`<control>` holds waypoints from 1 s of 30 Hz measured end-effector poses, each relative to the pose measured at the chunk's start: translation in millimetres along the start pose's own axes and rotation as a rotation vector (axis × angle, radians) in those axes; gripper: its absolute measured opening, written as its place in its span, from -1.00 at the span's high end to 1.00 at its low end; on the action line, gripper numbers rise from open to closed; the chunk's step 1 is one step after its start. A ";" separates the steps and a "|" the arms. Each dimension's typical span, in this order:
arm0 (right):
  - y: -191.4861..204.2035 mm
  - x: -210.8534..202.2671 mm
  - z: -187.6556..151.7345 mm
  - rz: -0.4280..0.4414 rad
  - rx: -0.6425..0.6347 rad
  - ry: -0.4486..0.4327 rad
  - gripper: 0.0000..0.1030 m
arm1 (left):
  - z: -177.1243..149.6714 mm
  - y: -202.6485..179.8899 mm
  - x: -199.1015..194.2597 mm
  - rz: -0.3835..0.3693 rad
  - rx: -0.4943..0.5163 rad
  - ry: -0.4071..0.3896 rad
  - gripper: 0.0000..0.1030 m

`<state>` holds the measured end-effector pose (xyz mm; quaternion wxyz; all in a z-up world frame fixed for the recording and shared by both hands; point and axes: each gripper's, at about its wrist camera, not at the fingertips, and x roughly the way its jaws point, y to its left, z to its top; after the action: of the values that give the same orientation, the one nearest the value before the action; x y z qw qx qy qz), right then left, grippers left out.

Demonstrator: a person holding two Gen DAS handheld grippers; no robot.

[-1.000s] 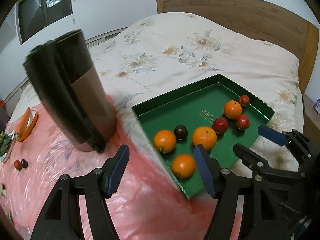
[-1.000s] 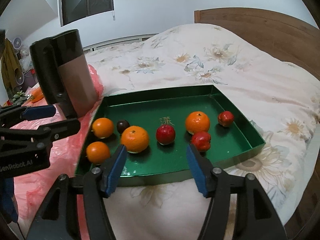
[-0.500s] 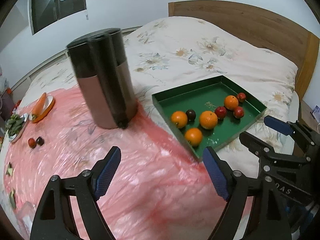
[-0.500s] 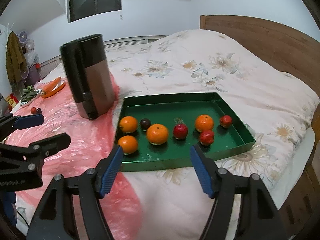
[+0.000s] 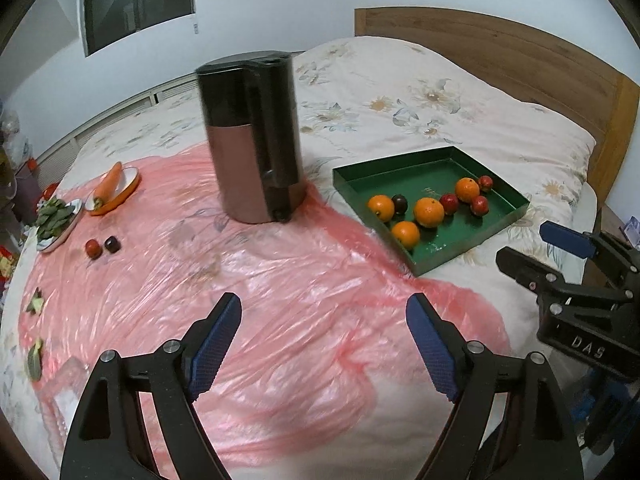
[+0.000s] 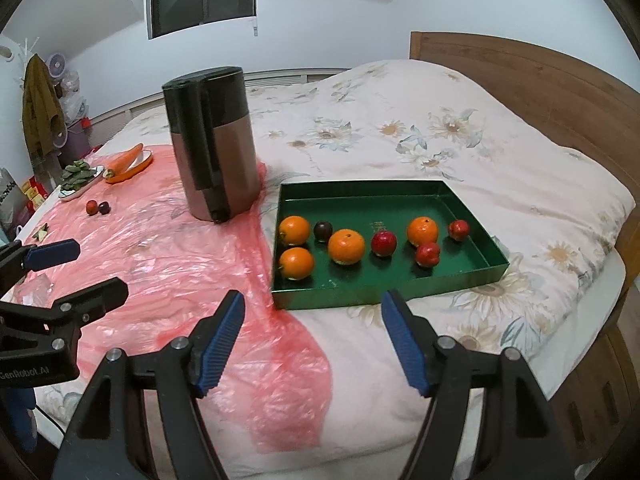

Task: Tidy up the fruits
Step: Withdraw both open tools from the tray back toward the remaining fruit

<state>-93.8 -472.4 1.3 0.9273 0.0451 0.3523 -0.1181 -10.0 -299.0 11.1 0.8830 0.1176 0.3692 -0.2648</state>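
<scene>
Black left gripper (image 5: 323, 346), blue ribbed pads, silver screws.

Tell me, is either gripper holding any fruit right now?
Nothing is held. The left gripper and right gripper are both open and empty, short of the green tray.

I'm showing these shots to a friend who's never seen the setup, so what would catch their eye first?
Probably the green tray on the floral bedspread, holding four oranges, three red fruits and one dark one. Next, the tall black and copper kettle standing on the pink plastic sheet left of the tray. Both open grippers, left and right, frame the foreground, holding nothing.
</scene>
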 end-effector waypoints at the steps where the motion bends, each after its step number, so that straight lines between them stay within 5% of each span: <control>1: 2.6 -2.3 0.0 0.001 -0.003 -0.001 -1.00 | -3.5 3.7 -3.5 0.005 -0.005 -0.001 -0.56; 18: 69.7 -31.9 -2.6 0.088 -0.088 -0.006 -1.00 | -54.1 70.6 -47.8 0.094 -0.086 0.005 -0.57; 30: 133.4 -15.4 0.2 0.202 -0.196 0.026 -1.00 | -72.3 142.5 -57.3 0.184 -0.164 0.030 -0.57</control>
<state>-71.4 -340.4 11.8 0.9297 -0.0090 0.3679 0.0115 -7.2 -129.5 3.2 0.9047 0.0823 0.3903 -0.1496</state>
